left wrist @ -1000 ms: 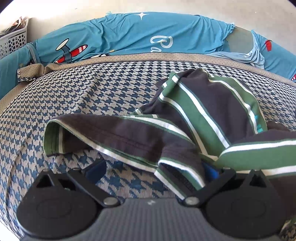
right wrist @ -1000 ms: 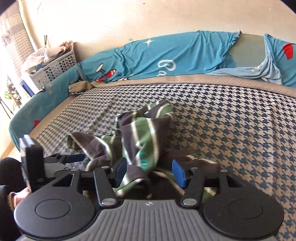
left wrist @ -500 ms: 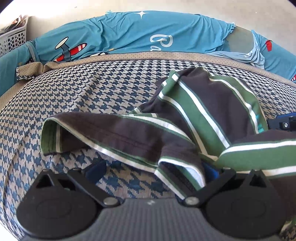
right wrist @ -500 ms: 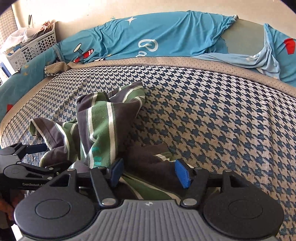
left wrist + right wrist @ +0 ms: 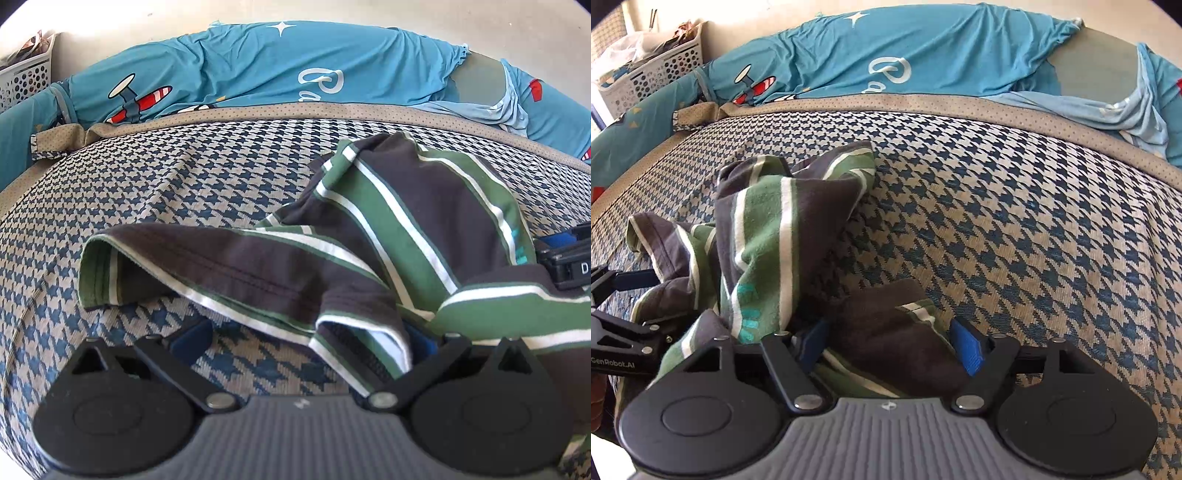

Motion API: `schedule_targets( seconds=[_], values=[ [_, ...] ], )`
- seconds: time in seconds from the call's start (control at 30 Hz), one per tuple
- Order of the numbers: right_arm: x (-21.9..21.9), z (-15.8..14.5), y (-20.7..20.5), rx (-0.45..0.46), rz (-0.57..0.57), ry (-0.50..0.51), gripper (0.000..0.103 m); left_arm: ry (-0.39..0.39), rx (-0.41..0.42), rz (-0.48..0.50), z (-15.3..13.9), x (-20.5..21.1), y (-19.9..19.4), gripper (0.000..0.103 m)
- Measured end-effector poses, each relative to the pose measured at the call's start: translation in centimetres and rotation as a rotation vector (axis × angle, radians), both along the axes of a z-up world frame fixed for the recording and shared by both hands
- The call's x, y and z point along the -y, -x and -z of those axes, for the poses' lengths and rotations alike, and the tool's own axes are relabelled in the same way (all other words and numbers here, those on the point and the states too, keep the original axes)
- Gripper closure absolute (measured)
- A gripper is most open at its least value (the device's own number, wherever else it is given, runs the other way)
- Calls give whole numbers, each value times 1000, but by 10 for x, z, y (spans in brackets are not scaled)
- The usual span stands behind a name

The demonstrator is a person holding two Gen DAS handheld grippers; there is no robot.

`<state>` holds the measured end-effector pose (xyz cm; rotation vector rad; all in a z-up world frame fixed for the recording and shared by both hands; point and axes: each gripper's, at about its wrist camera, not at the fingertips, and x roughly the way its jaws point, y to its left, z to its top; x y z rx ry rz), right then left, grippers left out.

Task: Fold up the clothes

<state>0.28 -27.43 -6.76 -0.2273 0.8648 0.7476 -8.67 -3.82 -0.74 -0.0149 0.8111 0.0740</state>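
Observation:
A crumpled shirt [image 5: 406, 229] with green, dark brown and white stripes lies on the houndstooth bed cover [image 5: 166, 192]. My left gripper [image 5: 306, 339] is open at the shirt's near edge; a hem fold drapes over its right finger and hides most of that pad. In the right wrist view the shirt [image 5: 764, 229] is bunched at the left. My right gripper [image 5: 890, 345] is open, and a dark brown fold of the shirt lies between its blue pads [image 5: 967, 349]. Each gripper shows at the edge of the other's view.
Blue printed bedding [image 5: 258, 70] is heaped along the far side of the bed, against the wall. A white perforated basket [image 5: 653, 77] stands at the far left. The houndstooth cover [image 5: 1015, 221] stretches bare to the right of the shirt.
My right gripper has moved forward and right along the shirt, and a dark fold now lies between its fingers. It has come into the left view's right edge. The left gripper barely moved.

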Motion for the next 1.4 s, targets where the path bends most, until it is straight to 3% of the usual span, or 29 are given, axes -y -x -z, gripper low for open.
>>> schedule_targets(
  seconds=[0.07, 0.23, 0.3, 0.47, 0.8, 0.93, 1.07, 1.17, 1.27, 1.4],
  values=[
    [-3, 0, 3, 12, -17, 9, 52, 0, 2, -3, 0, 1, 1, 0],
    [-1, -5, 7, 23, -22, -4, 85, -4, 5, -13, 0, 3, 0, 0],
    [5, -11, 3, 47, 25, -26, 88, -5, 8, -17, -1, 3, -1, 0],
    [20, -26, -6, 110, 146, -77, 89, -22, 28, -10, -3, 9, 1, 0],
    [66, -60, -24, 330, 559, -146, 89, 0, 31, 91, -3, 30, 5, 0],
    [69, -64, -28, 404, 652, -95, 89, 23, 21, 141, -1, 39, 7, 0],
    [70, -54, -43, 307, 707, -35, 87, 45, 10, 191, 0, 48, 10, 0],
    [80, -51, -45, 252, 771, -63, 75, 62, 11, 224, 0, 52, 13, 0],
    [87, -53, -40, 256, 775, -112, 73, 78, 43, 232, -8, 50, 17, 0],
    [80, -52, -37, 252, 712, -105, 69, 102, 100, 226, -23, 46, 21, 0]
  ],
)
